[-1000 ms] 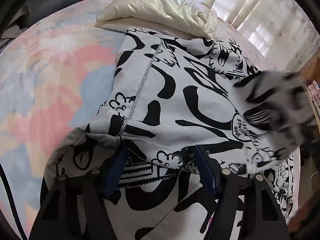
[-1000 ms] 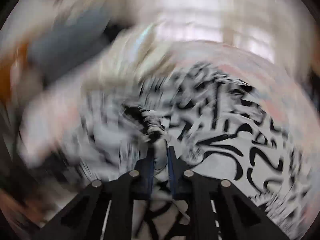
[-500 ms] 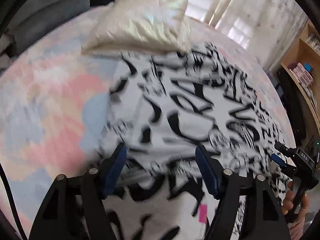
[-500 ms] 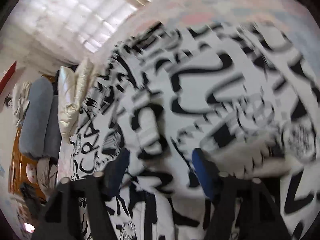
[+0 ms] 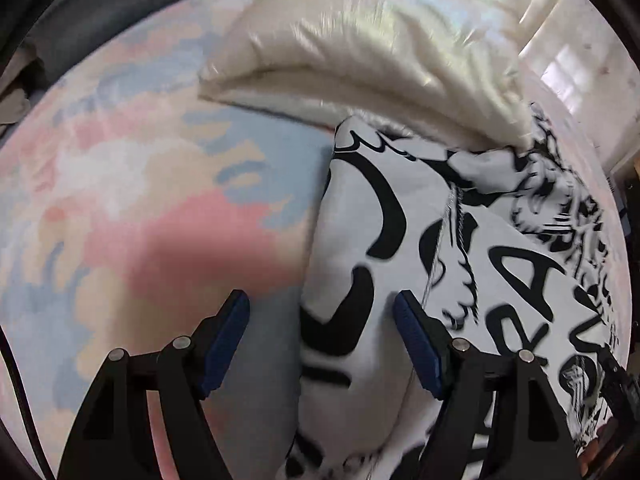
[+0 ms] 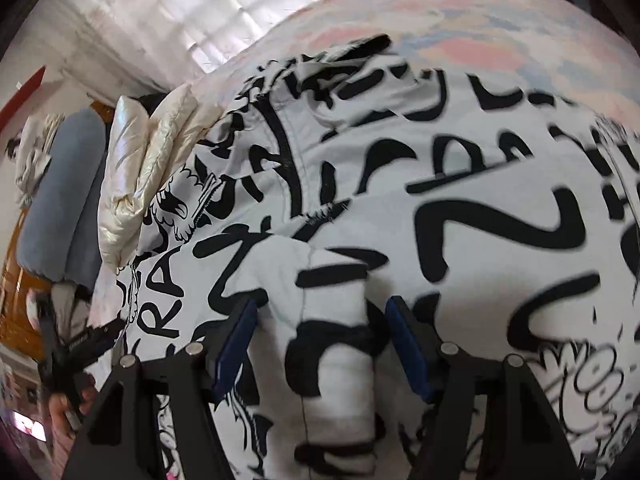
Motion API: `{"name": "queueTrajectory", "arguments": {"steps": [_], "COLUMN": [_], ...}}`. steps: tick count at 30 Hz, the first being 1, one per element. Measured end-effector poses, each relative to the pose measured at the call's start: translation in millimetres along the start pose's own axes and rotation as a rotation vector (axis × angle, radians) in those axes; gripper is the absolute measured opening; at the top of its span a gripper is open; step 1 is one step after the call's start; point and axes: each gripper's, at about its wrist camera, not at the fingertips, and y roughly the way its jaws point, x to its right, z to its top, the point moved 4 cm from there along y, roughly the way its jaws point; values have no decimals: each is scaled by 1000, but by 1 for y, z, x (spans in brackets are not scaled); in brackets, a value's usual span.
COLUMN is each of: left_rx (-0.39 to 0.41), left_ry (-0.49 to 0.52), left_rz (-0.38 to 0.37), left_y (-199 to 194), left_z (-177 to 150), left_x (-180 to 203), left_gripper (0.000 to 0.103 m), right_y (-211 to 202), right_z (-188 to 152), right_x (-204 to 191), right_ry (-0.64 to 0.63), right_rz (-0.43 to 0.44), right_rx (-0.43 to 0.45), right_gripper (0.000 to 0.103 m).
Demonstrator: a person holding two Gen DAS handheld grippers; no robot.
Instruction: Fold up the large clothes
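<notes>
The black-and-white printed garment [image 5: 460,280] lies spread over the pastel bedspread [image 5: 132,208], filling the centre and right of the left wrist view and nearly all of the right wrist view, its upper end tucked against the cream padded jacket [image 5: 360,48] at the top of the frame. The step in hand looks like taking hold of two edges for a fold, and it would go best if each gripper bites the full thickness of cloth at a true edge or seam rather than a loose wrinkle, with both lifting together so the panel comes over flat. At lower centre of the left wrist view, the left gripper [image 5: 322,338] stands wide open, its blue pads [image 5: 226,336] straddling the garment's rounded left edge: the left pad is over bare bedspread, the right pad over the printed cloth beside the silvery zip line [image 5: 442,248]. It grips nothing; whether the pads touch the fabric cannot be told. At lower centre of the right wrist view, the right gripper [image 6: 320,346] is likewise wide open, with a folded sleeve-like strip [image 6: 336,320] lying between its pads, not pinched.
</notes>
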Motion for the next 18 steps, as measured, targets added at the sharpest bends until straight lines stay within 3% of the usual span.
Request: {"name": "queueTrajectory", "arguments": {"steps": [3, 4, 5, 6, 7, 9, 12, 14, 16, 18], "left_rx": [-10, -10, 2, 21, 25, 111, 237, 259, 253, 251], "left_ry": [-15, -24, -28, -20, -17, -6, 58, 70, 55, 41], "left_rz": [9, 8, 2, -13, -27, 2, 86, 132, 142, 124], "left_y": [10, 11, 11, 9, 6, -6, -13, -5, 0, -5], "left_z": [11, 14, 18, 23, 27, 29, 24, 21, 18, 17], "left_x": [0, 0, 1, 5, 7, 14, 24, 24, 22, 23], "left_gripper": [77, 71, 33, 8, 5, 4, 3, 3, 4, 6], "right_y": [5, 6, 7, 5, 2, -18, -38, -20, 14, 18], "right_z": [1, 1, 2, 4, 5, 13, 19, 18, 11, 7], "right_x": [-6, -7, -9, -12, -14, -26, -34, -29, -17, -9], "right_ry": [-49, -65, -78, -96, -107, -141, -176, -178, -172, -137], "right_rz": [-15, -28, -32, -28, -27, 8, 20, -54, -161, -175], "right_rx": [3, 7, 11, 18, 34, 125, 269, 227, 103, 74], "right_gripper": [42, 33, 27, 22, 17, 15, 15, 15, 27, 32]}}
